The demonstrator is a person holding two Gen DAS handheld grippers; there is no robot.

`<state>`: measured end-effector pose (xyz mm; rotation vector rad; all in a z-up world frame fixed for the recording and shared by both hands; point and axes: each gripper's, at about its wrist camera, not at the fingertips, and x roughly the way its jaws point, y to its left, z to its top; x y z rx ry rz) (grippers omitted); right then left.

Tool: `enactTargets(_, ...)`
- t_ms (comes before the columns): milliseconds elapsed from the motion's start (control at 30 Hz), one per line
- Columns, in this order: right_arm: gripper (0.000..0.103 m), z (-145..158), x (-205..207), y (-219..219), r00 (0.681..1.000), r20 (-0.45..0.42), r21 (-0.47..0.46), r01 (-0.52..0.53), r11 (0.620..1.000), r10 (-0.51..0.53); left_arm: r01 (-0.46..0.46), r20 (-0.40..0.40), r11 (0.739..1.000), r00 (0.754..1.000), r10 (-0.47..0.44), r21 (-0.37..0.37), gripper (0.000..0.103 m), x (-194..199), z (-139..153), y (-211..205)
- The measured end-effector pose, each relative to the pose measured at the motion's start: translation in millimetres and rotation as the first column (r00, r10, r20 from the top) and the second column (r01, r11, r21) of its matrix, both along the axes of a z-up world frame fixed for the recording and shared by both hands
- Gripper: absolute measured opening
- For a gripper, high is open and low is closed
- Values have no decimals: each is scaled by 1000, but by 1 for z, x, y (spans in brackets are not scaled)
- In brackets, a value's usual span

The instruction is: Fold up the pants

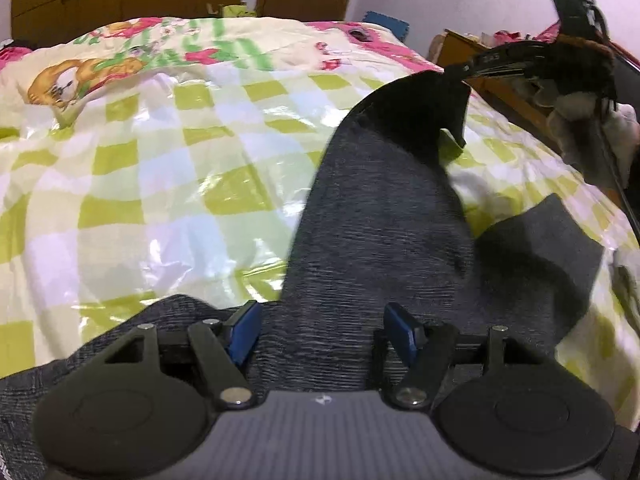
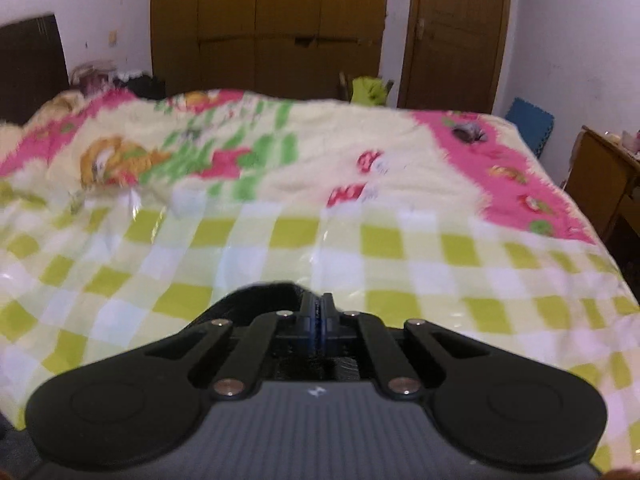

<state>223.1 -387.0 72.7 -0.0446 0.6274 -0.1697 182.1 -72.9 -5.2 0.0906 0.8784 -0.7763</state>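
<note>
Seemingly pants [image 1: 372, 216] in right tongs [image 2: 319, 316] (lifted)

The wide green-and-white checked plastic sheet [image 1: 132, 184] over the bed lies flat and unobstructed to the left. To the right, the raised dark grey knit pants leg [image 1: 384, 208] blocks passage, and a brown wooden side table [image 2: 600, 176] crowds the bed's edge.

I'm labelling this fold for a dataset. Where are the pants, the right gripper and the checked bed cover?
pants [image 1: 380, 216]: left wrist view, on the raised grey leg.
right gripper [image 2: 319, 312]: right wrist view, between its closed fingertips.
checked bed cover [image 1: 160, 184]: left wrist view, on bare checks.
</note>
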Motion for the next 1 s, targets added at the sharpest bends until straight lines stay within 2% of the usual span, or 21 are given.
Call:
enactTargets(167, 0, 19, -70, -11, 999, 24, -55, 36, 998, -35, 90, 11, 996, 996, -90, -17, 80, -23, 19, -13)
enactTargets(300, 0, 37, -146, -43, 985, 56, -50, 167, 985, -164, 210, 36, 976, 977, -209, -60, 80, -56, 39, -38)
enactTargets(367, 0, 34, -167, -56, 982, 35, 3, 185, 983, -185, 276, 52, 958, 961, -273, -71, 80, -75, 46, -53)
enactTargets(433, 1, 20, -173, -54, 990, 2, 123, 141, 982, -142, 304, 85, 951, 951, -299, -60, 80, -89, 49, -61)
enactTargets(467, 5, 11, -170, -47, 993, -8, 183, 119, 976, -120, 296, 106, 954, 951, -290, -46, 80, -93, 50, -62)
enactTargets(533, 7, -8, -157, -22, 999, -38, 314, 39, 949, -29, 255, 107, 966, 962, -250, -37, 80, -93, 48, -55)
enactTargets(633, 8, -32, -123, 22, 996, -54, 400, -46, 916, 74, 168, 82, 986, 983, -165, -24, 80, -81, 43, -28)
enactTargets(733, 15, -51, -78, 40, 993, -61, 526, -49, 849, 96, 64, 100, 998, 993, -67, 30, 83, -60, 32, 0)
enactTargets(800, 26, -65, -47, 43, 995, -64, 608, -21, 794, 75, 7, 87, 999, 996, -12, 48, 83, -45, 20, 12)
enactTargets(867, 27, -74, -23, 43, 994, -88, 644, 8, 765, 63, -11, 87, 998, 996, 5, 69, 83, -36, 10, 17)
enactTargets(900, 28, -78, -9, 45, 993, -107, 635, 26, 772, 54, -9, 84, 998, 996, 3, 70, 84, -31, 6, 17)
enactTargets(1000, 29, -81, 29, 54, 990, -141, 541, 57, 839, 24, -6, 47, 998, 999, 3, 63, 86, -20, -7, 13)
